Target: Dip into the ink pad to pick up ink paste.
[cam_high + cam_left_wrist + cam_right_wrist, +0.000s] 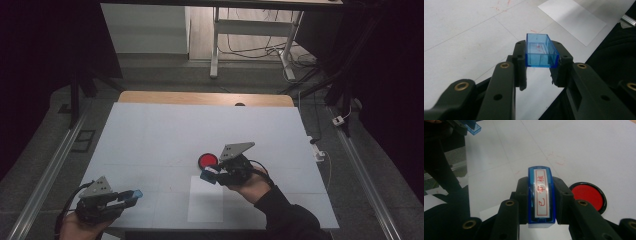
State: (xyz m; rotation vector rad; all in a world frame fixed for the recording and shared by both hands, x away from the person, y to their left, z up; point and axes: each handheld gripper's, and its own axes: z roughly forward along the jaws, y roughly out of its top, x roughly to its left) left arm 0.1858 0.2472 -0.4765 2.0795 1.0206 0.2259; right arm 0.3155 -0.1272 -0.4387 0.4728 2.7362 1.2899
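Your right gripper [541,192] is clamped on the blue stamp [541,195], one black finger [522,192] pressed to each long side, label face up toward the camera. The red ink pad [587,196] lies open on the table just off the right-hand finger in the right gripper view. In the high view the pad [207,160] sits just beyond the stamp's tip [210,175], and the white sheet [206,199] lies right under the jaws.

Your left gripper [541,67] is shut on the clear blue cap [540,51] — held by its sides between the fingertips, open side up, parked low near the table's near edge, well apart from the stamp.

Next looks like inking or stamping:
- keep the stamp's long axis level so the whole face lands at once
- come down straight between pad rim and paper edge — no dragging
- don't let the fingers touch the pad's black rim
- keep the cap hand where it is, clear of the sheet

Hard to tell:
- the stamp's printing face points away from the cameras, so you can't see whether it is inked
- its lower end is cut off behind the jaws
- the label's red characters are glared over
- the high view is dark, so the grip there is a blur
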